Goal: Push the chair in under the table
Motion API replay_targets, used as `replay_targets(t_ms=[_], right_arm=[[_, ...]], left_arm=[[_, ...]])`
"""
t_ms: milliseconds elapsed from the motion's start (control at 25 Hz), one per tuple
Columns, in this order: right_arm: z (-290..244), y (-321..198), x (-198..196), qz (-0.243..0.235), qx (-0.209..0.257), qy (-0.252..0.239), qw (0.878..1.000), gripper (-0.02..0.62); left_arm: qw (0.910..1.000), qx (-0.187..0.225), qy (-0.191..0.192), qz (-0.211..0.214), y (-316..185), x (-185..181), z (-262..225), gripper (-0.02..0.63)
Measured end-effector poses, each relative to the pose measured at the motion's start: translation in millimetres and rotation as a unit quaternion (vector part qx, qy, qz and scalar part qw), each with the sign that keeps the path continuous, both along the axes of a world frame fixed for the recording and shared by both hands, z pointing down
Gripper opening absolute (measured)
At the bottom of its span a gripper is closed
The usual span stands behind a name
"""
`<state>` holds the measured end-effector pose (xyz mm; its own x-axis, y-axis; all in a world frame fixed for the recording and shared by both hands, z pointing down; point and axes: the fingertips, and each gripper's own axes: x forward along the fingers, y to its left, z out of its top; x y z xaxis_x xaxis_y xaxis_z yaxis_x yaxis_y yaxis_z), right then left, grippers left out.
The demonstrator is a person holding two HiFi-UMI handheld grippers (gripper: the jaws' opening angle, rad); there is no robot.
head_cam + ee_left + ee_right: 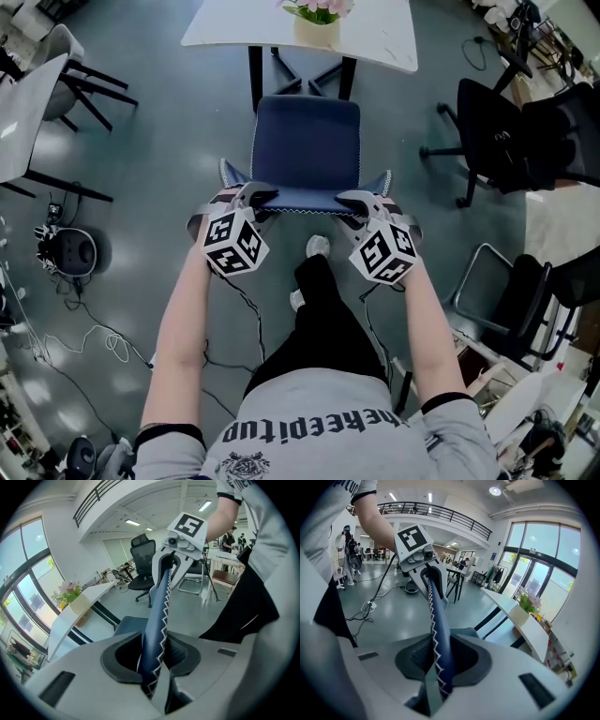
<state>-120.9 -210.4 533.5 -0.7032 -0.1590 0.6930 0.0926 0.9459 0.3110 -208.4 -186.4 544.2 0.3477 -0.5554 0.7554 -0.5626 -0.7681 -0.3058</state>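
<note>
Clenched on blue padding, the jaws of the left gripper (pixel 152 657) pinched the top edge of the backrest (pixel 158 606) of the chair (pixel 307 141), with the white zigzag stitching running between the pads. The right gripper (pixel 439 660) held that same edge further along, toward the person's right. Ahead of the fingertips lay the seat (pixel 309 117). Its far edge was near the dark table legs (pixel 255 82), and none of it was visibly under the table (pixel 384 42) yet. Further out still, a flower pot (pixel 316 31) stood on the top. Doing this step well probably meant pushing straight ahead with even pressure from both hands. The seat looked about as wide as the gap between the legs, so any swing could knock one.
</note>
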Motion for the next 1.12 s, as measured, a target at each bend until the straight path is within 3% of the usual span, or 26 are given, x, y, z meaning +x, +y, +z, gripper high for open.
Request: replay_targets(t_ms=[1120], right_arm=[[1,-78,-75,0.013,-0.01,-0.002,1.0,0.086]], left_arm=[[0.9998,-0.016,0.001,0.015,-83,-76,2,0.115]])
